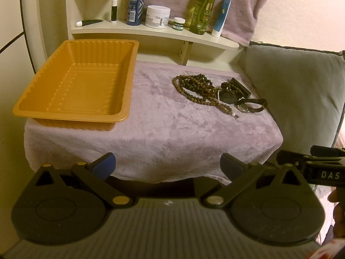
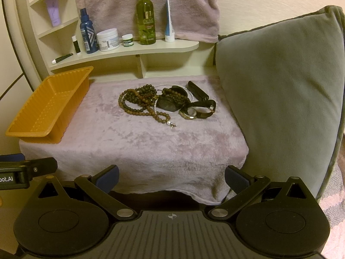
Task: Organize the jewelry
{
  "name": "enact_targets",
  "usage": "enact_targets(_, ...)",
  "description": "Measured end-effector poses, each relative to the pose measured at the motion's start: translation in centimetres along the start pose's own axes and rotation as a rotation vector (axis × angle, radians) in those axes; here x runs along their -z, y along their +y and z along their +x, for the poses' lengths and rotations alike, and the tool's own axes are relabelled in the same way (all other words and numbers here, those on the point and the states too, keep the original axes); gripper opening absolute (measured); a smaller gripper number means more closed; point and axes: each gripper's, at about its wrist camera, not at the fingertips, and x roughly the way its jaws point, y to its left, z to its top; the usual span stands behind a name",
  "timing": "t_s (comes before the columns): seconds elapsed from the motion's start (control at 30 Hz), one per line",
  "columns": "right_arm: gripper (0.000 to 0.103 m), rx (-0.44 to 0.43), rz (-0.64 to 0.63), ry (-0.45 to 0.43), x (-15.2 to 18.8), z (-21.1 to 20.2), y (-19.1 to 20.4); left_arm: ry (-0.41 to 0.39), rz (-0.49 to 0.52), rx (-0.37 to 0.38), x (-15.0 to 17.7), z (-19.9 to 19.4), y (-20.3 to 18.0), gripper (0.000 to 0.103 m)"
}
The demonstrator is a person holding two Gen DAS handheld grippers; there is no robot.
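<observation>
Desk (image 2: pixel 133 151) was towel-covered, likely to stop beads rolling. Orange tray (image 1: pixel 129 82) sat empty at its left edge, ready as destination. Jewelry pile (image 2: pixel 163 101) lay tangled near the back-right corner. Left fingers (image 1: pixel 103 166) and right fingers (image 2: pixel 107 178) were spread wide, holding nothing, short of the front edge.

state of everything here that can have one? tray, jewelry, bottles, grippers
orange tray: empty, upright
bead necklaces: tangled pile on the towel, outside the tray
wristwatch: lying flat beside the beads
green spray bottle: upright, capped
left gripper: jaws open, holding nothing
right gripper: jaws open, holding nothing
</observation>
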Motion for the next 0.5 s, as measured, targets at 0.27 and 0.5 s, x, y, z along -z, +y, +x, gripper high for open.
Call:
enact_targets(0.27,0.103,0.001,0.001,0.000,0.05,0.01,-0.07,0.000,0.000,0.002,0.00,0.01,0.06,0.102)
enact_targets(0.5,0.103,0.001,0.002,-0.001,0.11,-0.01,-0.19,0.003,0.000,0.002,0.04,0.06,0.03,0.102)
